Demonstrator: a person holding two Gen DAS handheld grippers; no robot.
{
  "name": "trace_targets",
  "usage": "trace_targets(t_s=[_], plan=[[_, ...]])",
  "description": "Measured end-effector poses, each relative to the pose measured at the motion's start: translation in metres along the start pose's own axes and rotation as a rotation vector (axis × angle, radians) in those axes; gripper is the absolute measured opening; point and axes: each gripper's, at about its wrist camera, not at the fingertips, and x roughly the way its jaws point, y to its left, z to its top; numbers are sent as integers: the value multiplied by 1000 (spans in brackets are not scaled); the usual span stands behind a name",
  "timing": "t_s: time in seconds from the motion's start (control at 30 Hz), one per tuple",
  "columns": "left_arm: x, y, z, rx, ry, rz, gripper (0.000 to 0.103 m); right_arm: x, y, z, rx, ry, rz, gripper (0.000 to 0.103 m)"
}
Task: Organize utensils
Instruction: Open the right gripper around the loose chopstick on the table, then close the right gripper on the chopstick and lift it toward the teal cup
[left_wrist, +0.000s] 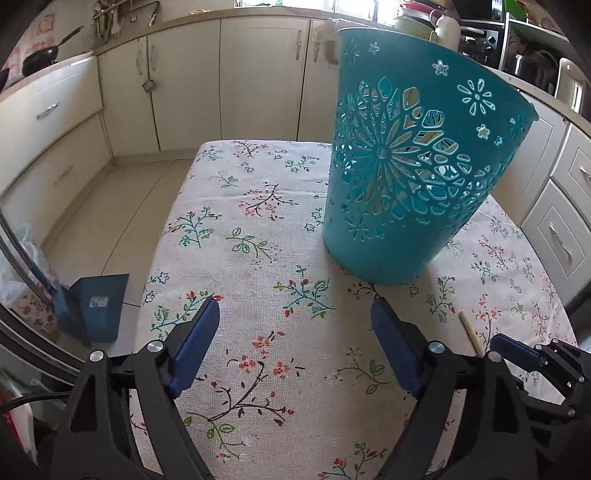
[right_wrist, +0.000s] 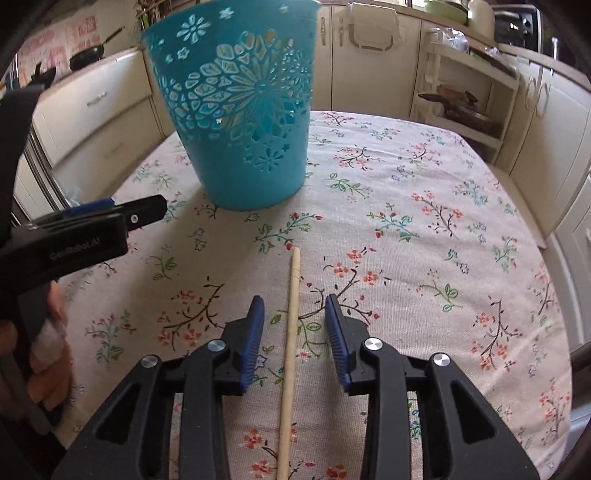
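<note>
A teal plastic basket (left_wrist: 413, 177) with cut-out flower patterns stands upright on the floral tablecloth (left_wrist: 258, 229); it also fills the far left of the right wrist view (right_wrist: 243, 122). A thin wooden chopstick (right_wrist: 290, 350) lies flat on the cloth, pointing toward the basket. My right gripper (right_wrist: 294, 299) straddles it, open, with a gap between each blue pad and the stick. My left gripper (left_wrist: 295, 306) hovers over bare cloth in front of the basket, open wide and holding nothing. The chopstick's tip (left_wrist: 468, 330) shows beside the right gripper's fingers (left_wrist: 517, 352). A hand holds the left gripper (right_wrist: 140, 214).
Cream kitchen cabinets (left_wrist: 258, 74) ring the table. A black pan (left_wrist: 40, 59) sits on the left counter. A white shelf rack (right_wrist: 469, 96) stands beyond the table's far right corner. A blue dustpan (left_wrist: 96, 306) lies on the floor left of the table.
</note>
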Motion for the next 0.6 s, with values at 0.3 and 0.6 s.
trace_targets(t_s=[0.3, 0.6], plan=[[3, 7, 2, -33, 12, 0, 85, 0, -3, 1, -16, 21, -16, 34], [6, 5, 2, -28, 27, 10, 85, -5, 4, -4, -41, 30, 33, 6]])
